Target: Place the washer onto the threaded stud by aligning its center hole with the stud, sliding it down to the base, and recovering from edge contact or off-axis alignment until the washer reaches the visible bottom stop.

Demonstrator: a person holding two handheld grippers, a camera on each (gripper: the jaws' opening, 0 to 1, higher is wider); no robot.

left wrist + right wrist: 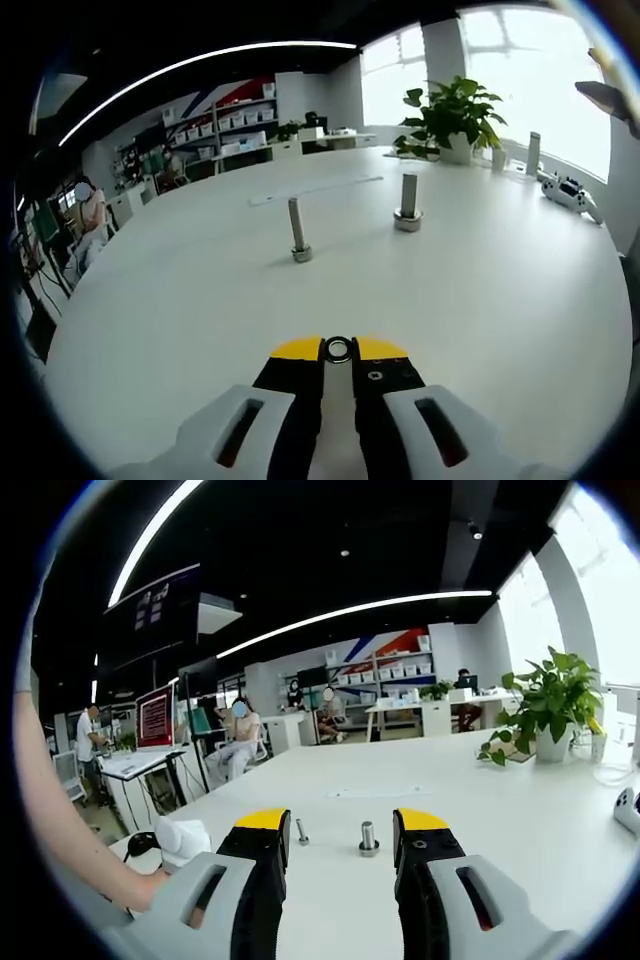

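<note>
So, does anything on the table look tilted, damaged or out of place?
Nothing stands out. Both studs, the thin one and the thick one, stand upright on the white table, and the washer sits in the left tongs.

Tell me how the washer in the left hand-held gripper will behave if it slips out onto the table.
The washer is a thin, round metal ring, so it would probably roll or spin across the smooth white table. It looks rigid and light. Pinched only at its edge by the left hand-held gripper, it may twist easily.

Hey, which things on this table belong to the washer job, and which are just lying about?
For the job: washer in the left claw, thin stud, thick stud.

Lying about: potted plant, white game controller, white strip on the table.
</note>
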